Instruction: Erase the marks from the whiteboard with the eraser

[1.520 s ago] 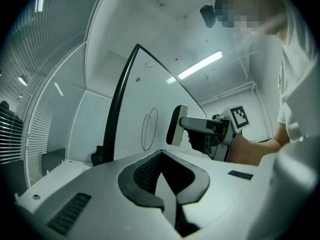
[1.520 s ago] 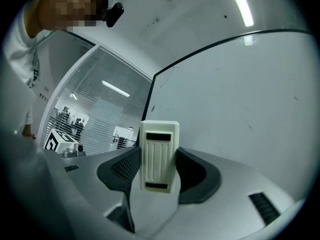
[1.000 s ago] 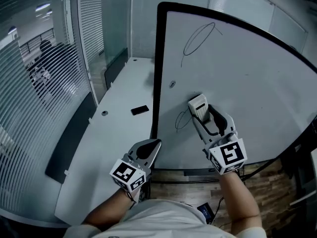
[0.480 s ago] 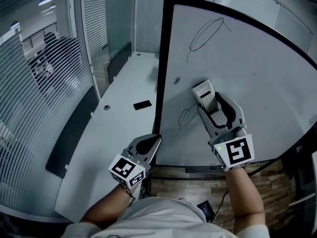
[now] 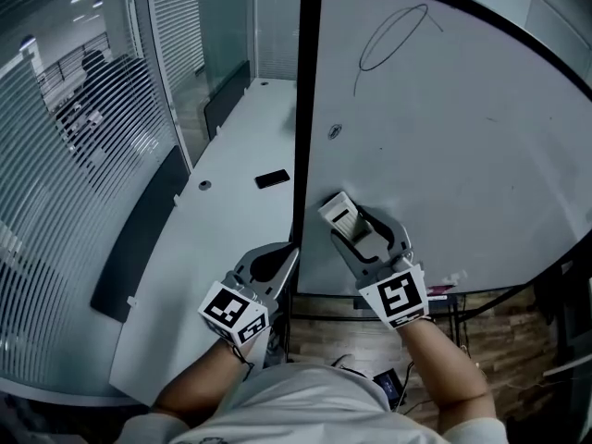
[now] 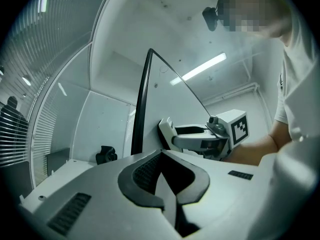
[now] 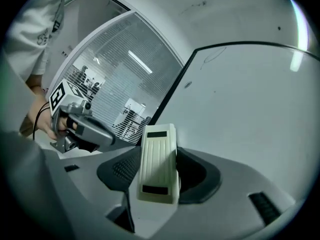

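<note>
Cream eraser [image 7: 159, 164] between right gripper [image 7: 160, 156] jaws (snugly)

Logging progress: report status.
Right gripper shut on cream plastic eraser, low on white whiteboard. Left gripper shut, empty. Black loop mark unerased, up top. Path clear.

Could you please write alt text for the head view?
The right gripper holds a white eraser at the lower left corner of the whiteboard; an oval mark sits near its top. The left gripper is shut, empty.
</note>
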`<state>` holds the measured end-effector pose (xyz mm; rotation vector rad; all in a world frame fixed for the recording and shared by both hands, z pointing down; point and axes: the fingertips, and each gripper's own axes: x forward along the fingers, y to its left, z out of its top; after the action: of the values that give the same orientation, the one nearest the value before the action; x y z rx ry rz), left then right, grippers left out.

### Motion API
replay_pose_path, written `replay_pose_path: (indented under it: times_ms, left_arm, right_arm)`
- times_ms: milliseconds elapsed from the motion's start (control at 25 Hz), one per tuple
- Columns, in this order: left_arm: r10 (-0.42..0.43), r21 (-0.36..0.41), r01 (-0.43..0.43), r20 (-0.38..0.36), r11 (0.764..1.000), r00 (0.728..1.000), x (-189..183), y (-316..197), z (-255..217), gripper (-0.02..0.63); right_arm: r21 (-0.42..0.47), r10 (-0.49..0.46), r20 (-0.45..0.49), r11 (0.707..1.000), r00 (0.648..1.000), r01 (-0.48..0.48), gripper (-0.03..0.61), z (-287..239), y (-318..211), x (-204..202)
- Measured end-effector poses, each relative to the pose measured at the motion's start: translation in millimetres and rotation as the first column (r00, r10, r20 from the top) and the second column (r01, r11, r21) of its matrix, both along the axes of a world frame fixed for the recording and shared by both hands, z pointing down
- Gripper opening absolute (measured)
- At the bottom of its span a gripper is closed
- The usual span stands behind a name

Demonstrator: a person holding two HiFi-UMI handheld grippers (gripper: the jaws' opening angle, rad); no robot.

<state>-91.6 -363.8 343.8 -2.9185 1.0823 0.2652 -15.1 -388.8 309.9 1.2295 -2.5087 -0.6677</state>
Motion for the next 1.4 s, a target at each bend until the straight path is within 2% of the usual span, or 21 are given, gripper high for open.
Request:
replay_pose_path:
  times_ms: [440, 720, 960, 1240, 1400]
  left_arm:
    - [-0.013, -0.057, 0.015, 0.018, 0.998, 1.000, -1.9, -4.5, 23.1, 0.008]
    - [-0.014, -0.075, 0.016, 0.027, 0.997, 1.000, -1.2, -7.3, 31.8, 0.006]
    - [0.003, -0.070, -0.001, 0.037, 0.998, 0.999, 7.0, -9.0, 29.0, 0.008]
    - [0.031, -0.040, -0.030, 0.028, 0.999, 0.999, 20.0, -9.0, 15.2, 0.006]
    - [0.036, -0.024, -0.036, 0.020, 0.999, 0.999, 23.7, -9.4, 7.8, 0.006]
  right_arm:
    - [-0.159, -0.045, -0.062, 0.987, 0.997, 0.034, 0.235, 92.5, -4.5, -15.8]
    - [-0.165, -0.051, -0.074, 0.986, 0.996, 0.039, 0.235, 97.2, -2.1, -15.1]
    - [-0.103, -0.023, -0.078, 0.995, 0.997, 0.015, 0.235, 58.7, -2.9, -3.5]
    - [0.081, -0.007, -0.063, 0.997, 0.998, 0.012, 0.235, -27.4, 1.6, 14.7]
    - [0.186, 0.014, 0.015, 0.982, 1.000, -0.017, 0.235, -86.9, 4.7, 32.3]
